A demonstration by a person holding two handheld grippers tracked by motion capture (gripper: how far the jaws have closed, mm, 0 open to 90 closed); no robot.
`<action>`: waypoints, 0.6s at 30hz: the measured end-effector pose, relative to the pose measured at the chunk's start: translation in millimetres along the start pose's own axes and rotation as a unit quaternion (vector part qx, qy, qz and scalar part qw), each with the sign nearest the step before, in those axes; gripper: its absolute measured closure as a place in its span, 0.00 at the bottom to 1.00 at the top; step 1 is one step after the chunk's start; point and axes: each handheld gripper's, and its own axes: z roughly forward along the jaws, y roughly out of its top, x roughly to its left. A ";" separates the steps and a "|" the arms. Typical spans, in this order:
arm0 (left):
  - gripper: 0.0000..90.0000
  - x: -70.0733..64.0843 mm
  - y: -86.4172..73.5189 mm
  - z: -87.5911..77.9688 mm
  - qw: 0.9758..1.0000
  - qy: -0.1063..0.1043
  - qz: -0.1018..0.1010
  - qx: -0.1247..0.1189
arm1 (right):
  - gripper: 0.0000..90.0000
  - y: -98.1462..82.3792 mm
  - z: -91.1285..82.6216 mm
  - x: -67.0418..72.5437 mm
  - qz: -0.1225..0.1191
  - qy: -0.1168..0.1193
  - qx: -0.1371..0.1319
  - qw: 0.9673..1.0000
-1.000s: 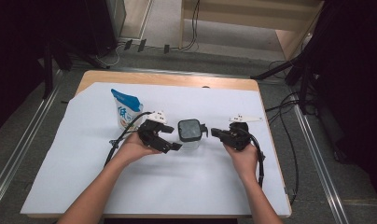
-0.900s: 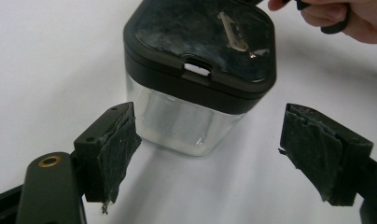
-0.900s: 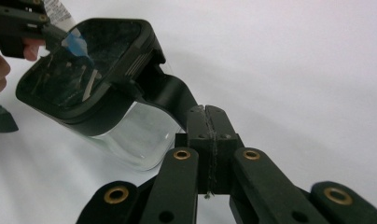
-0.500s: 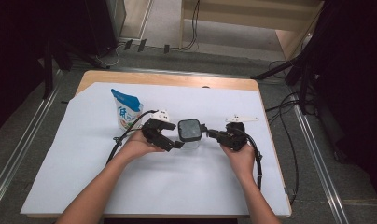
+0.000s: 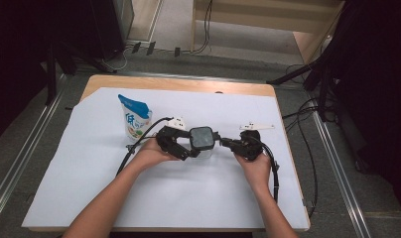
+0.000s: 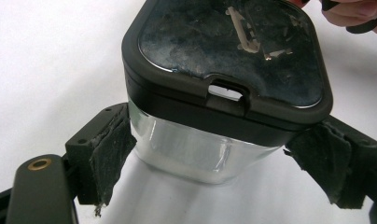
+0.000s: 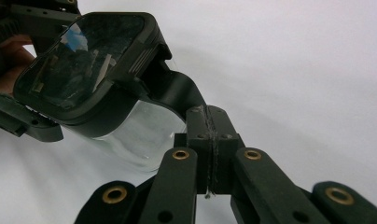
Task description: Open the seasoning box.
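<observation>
Since a second ago both grippers have closed in on the jar (image 5: 202,140): the left gripper (image 5: 191,148) slid right until its jaws flank the jar, and the right gripper (image 5: 223,143) edged left up to the jar's right side. The jar itself has barely shifted.

The jar is a clear container with a dark lid (image 6: 228,46), sitting on the white sheet (image 5: 188,198) that covers the table (image 5: 178,84), near the middle and a bit toward the far edge.

In the left gripper view the jaws straddle the clear body just under the lid, and the left pad (image 6: 113,149) touches the wall. The right pad (image 6: 324,154) sits just beside it; can't tell if it's pressing, so the grip is unclear.

In the right gripper view the right gripper's jaws are clamped together, pads meeting, tips right at a dark flap (image 7: 179,91) hanging off the lid's edge. Can't tell whether the flap is pinched between them.

A blue-and-white pouch (image 5: 135,117) stands left of the jar, near the left gripper, toward the far-left part of the sheet. Cables trail from both grippers back toward the near edge.
</observation>
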 end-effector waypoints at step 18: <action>0.20 -2.1 4.4 -10.5 1.000 0.000 -0.002 -0.004 | 1.00 0.2 -0.6 2.3 -0.006 -0.009 0.003 1.000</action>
